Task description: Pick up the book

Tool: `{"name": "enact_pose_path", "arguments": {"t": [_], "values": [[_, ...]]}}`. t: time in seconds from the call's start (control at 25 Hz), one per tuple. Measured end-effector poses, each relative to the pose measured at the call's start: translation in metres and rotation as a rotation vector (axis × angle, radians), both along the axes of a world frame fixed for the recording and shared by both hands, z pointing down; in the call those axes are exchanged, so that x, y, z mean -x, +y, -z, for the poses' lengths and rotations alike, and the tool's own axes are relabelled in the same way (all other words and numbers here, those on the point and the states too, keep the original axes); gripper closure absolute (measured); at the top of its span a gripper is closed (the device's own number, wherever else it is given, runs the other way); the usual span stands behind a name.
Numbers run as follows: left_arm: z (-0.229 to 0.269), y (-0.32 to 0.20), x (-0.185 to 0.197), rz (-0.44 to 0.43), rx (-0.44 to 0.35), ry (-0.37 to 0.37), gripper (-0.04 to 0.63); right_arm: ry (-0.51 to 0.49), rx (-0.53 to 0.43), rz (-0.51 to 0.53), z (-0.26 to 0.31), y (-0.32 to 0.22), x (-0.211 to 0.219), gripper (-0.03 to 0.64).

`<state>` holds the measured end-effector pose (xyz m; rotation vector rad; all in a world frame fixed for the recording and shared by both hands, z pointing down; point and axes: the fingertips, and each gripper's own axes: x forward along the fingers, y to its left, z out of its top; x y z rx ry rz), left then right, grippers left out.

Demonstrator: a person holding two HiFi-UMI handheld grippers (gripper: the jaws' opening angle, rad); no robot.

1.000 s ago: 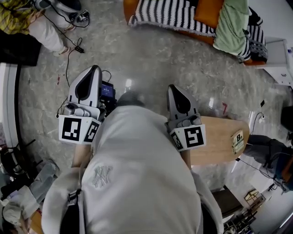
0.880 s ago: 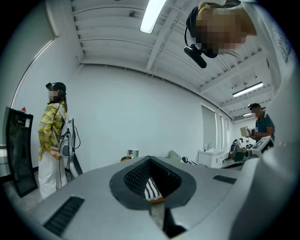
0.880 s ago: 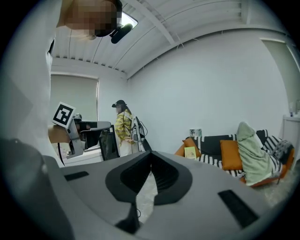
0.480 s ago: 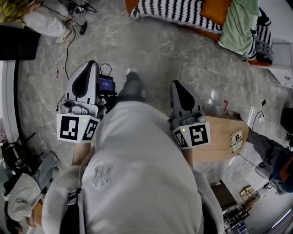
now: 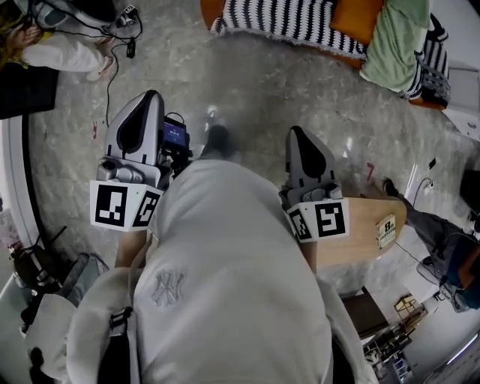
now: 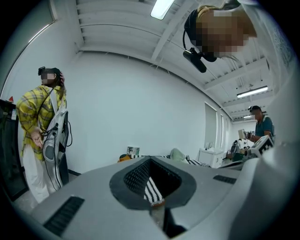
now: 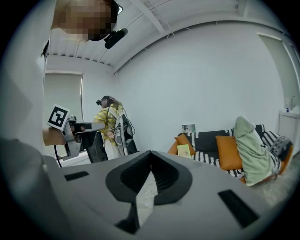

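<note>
A thin yellow-green book [image 7: 183, 150] leans on the orange cushion [image 7: 186, 142] at the left end of the striped sofa [image 7: 210, 154], far ahead across the floor in the right gripper view. I cannot make it out in the head view. Both grippers are held out in front of my body above the marble floor. My left gripper [image 5: 154, 96] is shut and holds nothing; its tips [image 6: 150, 159] meet. My right gripper [image 5: 296, 132] is shut and holds nothing as well, and its tips [image 7: 150, 152] point toward the sofa.
A green blanket [image 5: 397, 45] and an orange cushion [image 5: 352, 15] lie on the sofa [image 5: 285, 22]. A wooden table [image 5: 367, 232] stands at my right. A person in a yellow plaid shirt [image 7: 108, 123] stands to the left, with cables [image 5: 112, 67] on the floor. A white cabinet [image 5: 463, 97] is at the far right.
Both grippers have travelled forward with my body over the floor toward the sofa, and they sit a little higher in the head view. Their jaws stay shut.
</note>
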<state>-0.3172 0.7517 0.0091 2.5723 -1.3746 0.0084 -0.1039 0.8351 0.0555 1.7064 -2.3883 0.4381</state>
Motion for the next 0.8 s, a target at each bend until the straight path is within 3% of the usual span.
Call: {"name": "enact_pose_path", "arguments": {"t": [0.8], "values": [[-0.003, -0.085, 0.012, -0.041, -0.006, 0.025, 0.584, 0.013, 0.01, -0.008, -0.006, -0.08, 0.025, 0.6]]}}
